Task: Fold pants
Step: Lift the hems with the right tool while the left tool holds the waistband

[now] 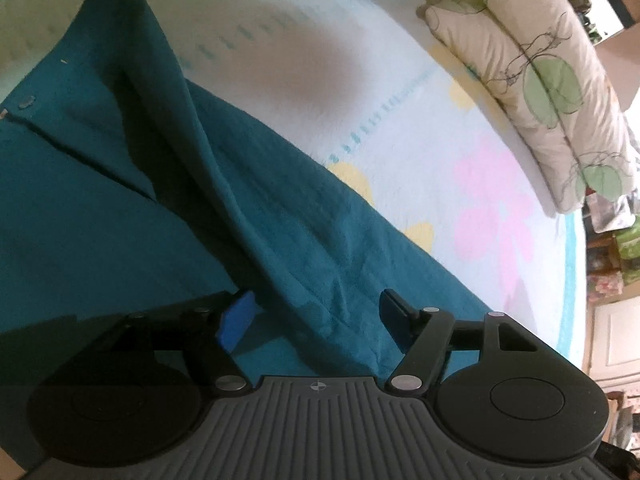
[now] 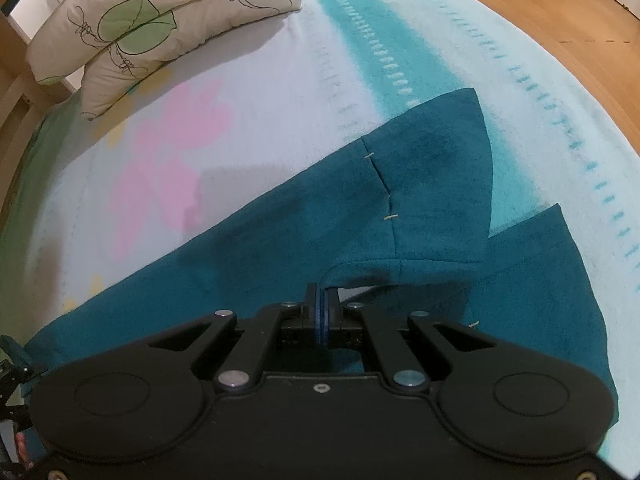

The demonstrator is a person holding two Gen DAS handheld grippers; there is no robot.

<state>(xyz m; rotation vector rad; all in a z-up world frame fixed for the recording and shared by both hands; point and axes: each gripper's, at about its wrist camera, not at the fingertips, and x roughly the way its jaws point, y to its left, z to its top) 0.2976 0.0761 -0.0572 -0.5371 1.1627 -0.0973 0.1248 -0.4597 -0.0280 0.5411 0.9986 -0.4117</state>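
Right jaws: the right gripper [image 2: 322,312] is pinched tight on a lifted edge of the pants [image 2: 320,220], near the leg hems.
Left jaws: the left gripper [image 1: 316,320] stands wide apart, a raised ridge of cloth running between its fingers, nothing pinched.
Pants: teal, spread on the blanket [image 2: 440,32]; button [image 1: 27,101] marks the waist end.
Surroundings: pillows [image 1: 536,80] well apart at the head of the bed.
Advice: likely mid-fold; close the left on that ridge before carrying, keep both edges level and taut, avoid dragging wrinkles.
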